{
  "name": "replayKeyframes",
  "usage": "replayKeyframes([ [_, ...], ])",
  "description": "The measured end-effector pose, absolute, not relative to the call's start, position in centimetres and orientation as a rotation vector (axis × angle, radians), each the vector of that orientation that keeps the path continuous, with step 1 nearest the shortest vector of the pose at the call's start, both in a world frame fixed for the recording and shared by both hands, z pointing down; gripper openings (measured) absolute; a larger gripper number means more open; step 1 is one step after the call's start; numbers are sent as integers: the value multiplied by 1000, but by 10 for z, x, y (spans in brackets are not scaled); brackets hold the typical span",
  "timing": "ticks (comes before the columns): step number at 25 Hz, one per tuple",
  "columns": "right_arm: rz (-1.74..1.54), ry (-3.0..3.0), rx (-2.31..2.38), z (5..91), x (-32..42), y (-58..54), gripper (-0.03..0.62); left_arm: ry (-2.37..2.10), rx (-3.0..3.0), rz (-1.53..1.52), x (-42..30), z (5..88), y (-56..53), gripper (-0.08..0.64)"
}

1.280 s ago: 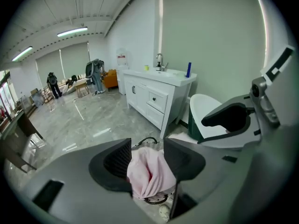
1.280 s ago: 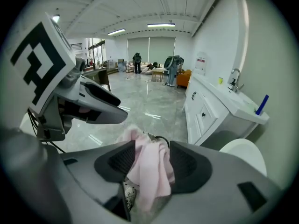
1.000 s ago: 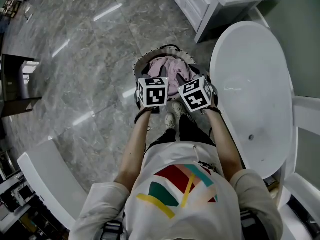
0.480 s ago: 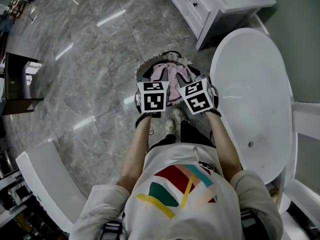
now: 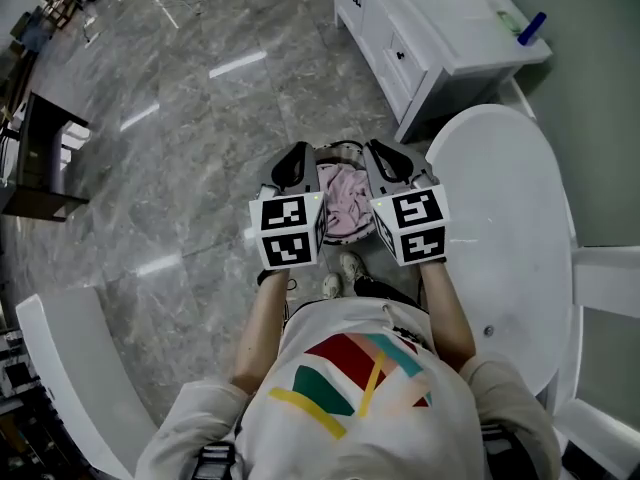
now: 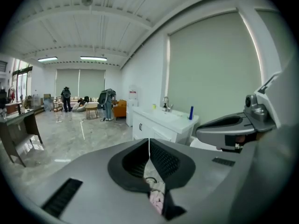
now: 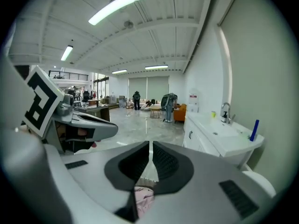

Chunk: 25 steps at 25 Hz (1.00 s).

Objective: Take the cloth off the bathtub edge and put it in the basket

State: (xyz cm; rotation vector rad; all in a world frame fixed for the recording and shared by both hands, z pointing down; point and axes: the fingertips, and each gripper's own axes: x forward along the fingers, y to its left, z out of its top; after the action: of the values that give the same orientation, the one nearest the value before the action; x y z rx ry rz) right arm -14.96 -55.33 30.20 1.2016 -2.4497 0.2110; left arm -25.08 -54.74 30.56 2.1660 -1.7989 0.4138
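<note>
Left claw (image 6: 149, 146) closed, empty — above glossy grey marble floor (image 5: 200, 118), near bathtub (image 5: 510, 228).

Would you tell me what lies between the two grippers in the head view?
In the head view, the basket holding the pink cloth. Fingers of the left gripper and right gripper have just been closing, empty.

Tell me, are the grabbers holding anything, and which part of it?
Nothing is held. The left gripper and right gripper have just closed their jaws with nothing between them. The pink cloth lies in the basket below.
</note>
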Motion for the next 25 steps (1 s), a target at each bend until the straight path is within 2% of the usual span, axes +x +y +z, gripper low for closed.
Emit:
replayKeyframes([
  [3, 199, -2525, 1229, 272, -147, -544, 34, -1821, 2188, 273, -258, 279, -535, 25],
  [10, 180, -2590, 1251, 249, -135, -520, 32, -1989, 2224, 171, -272, 246, -502, 25],
  [25, 286, -2528, 1217, 295, -118, -497, 12, -1970, 2186, 303, -261, 275, -480, 25],
])
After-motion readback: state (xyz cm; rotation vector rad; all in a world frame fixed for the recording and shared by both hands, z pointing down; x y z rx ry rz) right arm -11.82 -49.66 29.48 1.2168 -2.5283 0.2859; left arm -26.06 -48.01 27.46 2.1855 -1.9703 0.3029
